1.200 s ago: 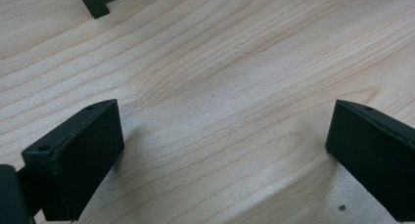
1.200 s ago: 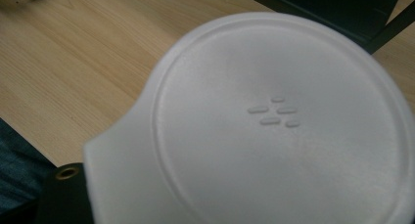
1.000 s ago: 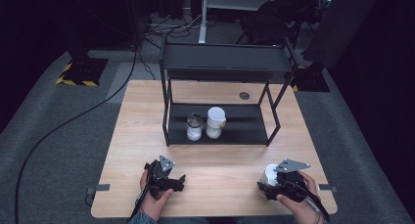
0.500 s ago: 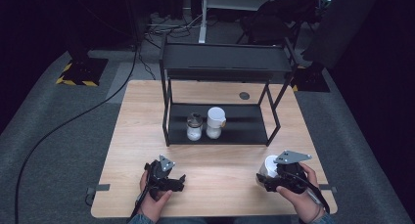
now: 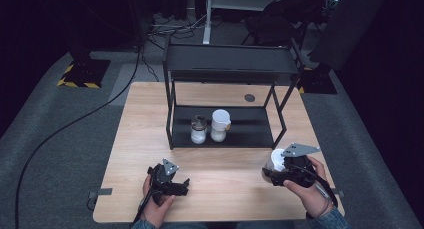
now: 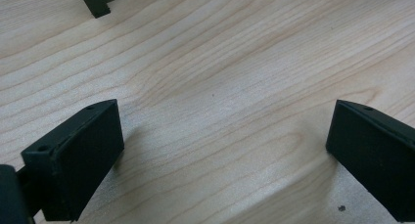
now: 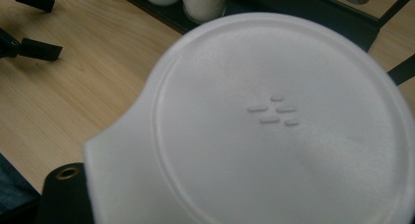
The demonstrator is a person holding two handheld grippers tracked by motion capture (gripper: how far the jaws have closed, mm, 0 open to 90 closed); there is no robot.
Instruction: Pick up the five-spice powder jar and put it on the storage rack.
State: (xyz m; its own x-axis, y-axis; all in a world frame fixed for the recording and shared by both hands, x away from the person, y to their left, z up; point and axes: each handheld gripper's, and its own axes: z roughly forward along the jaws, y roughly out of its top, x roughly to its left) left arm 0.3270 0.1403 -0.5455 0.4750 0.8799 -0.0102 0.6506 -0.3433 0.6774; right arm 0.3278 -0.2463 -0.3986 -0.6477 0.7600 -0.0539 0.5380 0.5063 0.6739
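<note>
My right gripper (image 5: 281, 173) is shut on a white round container (image 5: 273, 160) near the table's front right. In the right gripper view the container's flat white lid (image 7: 279, 121) sits very close, with small raised marks at its centre, and it hides the jaws. My left gripper (image 5: 169, 181) rests at the front left of the wooden table (image 5: 235, 189). Its two black jaws stand wide apart in the left gripper view, and this gripper (image 6: 225, 150) is open over bare wood.
A black two-level rack (image 5: 230, 64) stands at the table's middle back. On its lower shelf are a glass jar of white powder (image 5: 198, 130) and a white-lidded jar (image 5: 220, 125). A round hole (image 5: 249, 97) lies behind the rack. One rack foot (image 6: 98, 4) is just ahead of the left gripper.
My right gripper has carried the white container a little forward, toward the rack. The left gripper has stayed where it was.
</note>
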